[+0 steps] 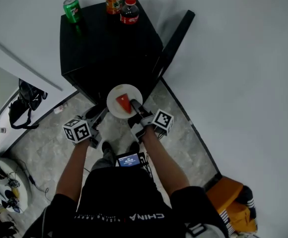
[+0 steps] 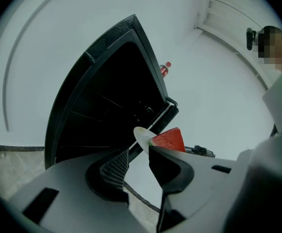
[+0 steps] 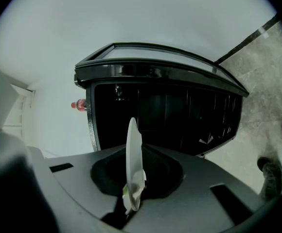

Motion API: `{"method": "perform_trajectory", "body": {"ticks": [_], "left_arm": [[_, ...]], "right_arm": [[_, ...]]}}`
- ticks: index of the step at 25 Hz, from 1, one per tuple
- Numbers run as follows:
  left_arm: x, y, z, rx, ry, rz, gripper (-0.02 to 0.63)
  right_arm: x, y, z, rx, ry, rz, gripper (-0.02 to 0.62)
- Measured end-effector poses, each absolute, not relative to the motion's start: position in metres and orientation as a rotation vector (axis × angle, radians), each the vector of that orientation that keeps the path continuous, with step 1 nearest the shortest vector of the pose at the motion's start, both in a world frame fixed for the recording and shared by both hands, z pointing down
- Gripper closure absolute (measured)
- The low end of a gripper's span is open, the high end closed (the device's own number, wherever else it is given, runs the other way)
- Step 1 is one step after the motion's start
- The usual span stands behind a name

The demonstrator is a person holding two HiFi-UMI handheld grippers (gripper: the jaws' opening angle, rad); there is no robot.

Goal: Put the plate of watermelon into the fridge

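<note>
At the left of the head view, the left tongs (image 1: 95,115) sit just beside the lower left rim of the plate (image 1: 124,100). Their jaws are spread wide and grip nothing, so this hand looks free to steady things. The plate hangs at frame centre, above the floor and just in front of the open black fridge (image 1: 109,48). It carries one watermelon wedge (image 1: 123,103). To its right, the right tongs (image 1: 135,108) are clamped on the plate's near rim. Gripping the rim probably keeps the pads off the fruit, and the plate looks roughly level so the wedge stays put. The fridge door (image 1: 176,38) stands swung out toward the upper right, leaving the dark interior facing the plate.

On the fridge top stand a green can (image 1: 72,10), an orange can (image 1: 113,1) and a cola bottle (image 1: 129,10). The floor (image 1: 49,148) is grey mottled stone between plain white walls (image 1: 243,58), with a dark bag (image 1: 25,103) at the left edge.
</note>
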State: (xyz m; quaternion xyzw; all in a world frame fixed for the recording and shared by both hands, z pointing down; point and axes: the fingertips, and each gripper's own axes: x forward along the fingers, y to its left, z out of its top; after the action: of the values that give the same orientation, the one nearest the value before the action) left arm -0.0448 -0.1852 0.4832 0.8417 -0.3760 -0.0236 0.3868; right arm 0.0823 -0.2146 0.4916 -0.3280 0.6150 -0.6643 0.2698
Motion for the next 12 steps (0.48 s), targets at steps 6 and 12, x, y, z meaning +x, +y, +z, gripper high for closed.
{"method": "perform_trajectory", "body": {"ticks": [6, 12], "left_arm": [[-0.046, -0.207, 0.503, 2.069, -1.002, -0.102, 0.494], [-0.044, -0.222, 0.528, 2.026, -1.033, -0.117, 0.494]], "right_arm": [[0.080, -0.241, 0.514, -0.875, 1.654, -1.806, 0.563], [0.071, -0.264, 0.541, -0.859, 1.658, -1.817, 0.563]]}}
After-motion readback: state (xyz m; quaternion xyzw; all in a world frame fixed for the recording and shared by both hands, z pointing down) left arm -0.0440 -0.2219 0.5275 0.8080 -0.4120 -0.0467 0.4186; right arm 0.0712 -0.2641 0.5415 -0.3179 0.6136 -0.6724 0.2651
